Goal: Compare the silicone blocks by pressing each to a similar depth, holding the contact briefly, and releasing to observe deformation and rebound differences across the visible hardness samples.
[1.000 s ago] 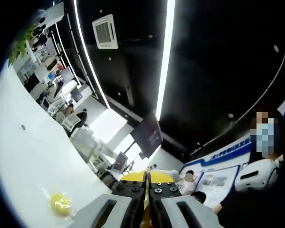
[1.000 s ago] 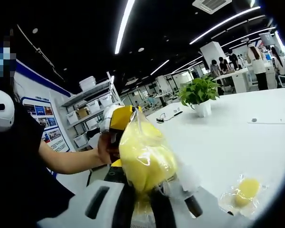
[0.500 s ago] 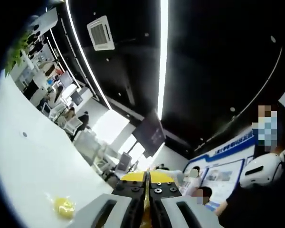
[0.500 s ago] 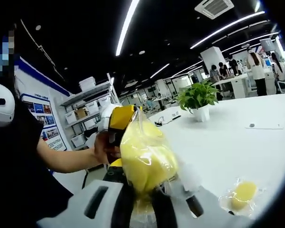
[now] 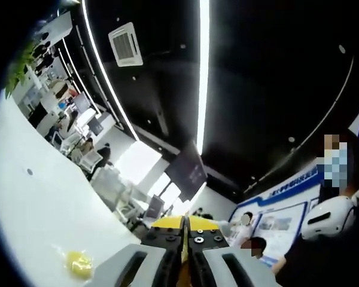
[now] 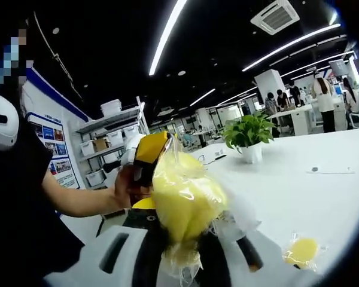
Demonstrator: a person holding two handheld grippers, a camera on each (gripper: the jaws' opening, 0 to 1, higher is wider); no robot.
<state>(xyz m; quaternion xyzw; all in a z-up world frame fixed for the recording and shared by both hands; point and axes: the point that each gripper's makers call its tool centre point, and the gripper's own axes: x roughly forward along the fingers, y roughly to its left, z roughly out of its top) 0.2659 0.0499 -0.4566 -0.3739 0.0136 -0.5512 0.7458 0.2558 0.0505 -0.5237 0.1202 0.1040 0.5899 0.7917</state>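
Note:
A yellow silicone block sealed in a clear plastic bag (image 6: 188,203) stands upright between the jaws of my right gripper (image 6: 185,251), which is shut on it above the white table (image 6: 299,191). Just behind the bag's top, a person's hand holds my yellow-faced left gripper (image 6: 148,152). In the left gripper view, my left gripper (image 5: 184,254) has its jaws pressed together with a thin yellowish strip between them; I cannot tell what the strip is. A second bagged yellow block (image 6: 302,251) lies loose on the table and also shows as the small bagged block (image 5: 78,263).
A potted plant (image 6: 249,134) stands on the table beyond the bag, with a cable (image 6: 212,146) beside it and a small flat item (image 6: 328,170) further right. Shelves with bins (image 6: 110,143) line the left wall. People stand at far desks (image 6: 323,89).
Both views have shifted slightly with the hands. The bagged block stays in my right gripper, and my left gripper stays shut. The loose block has not moved on the table.

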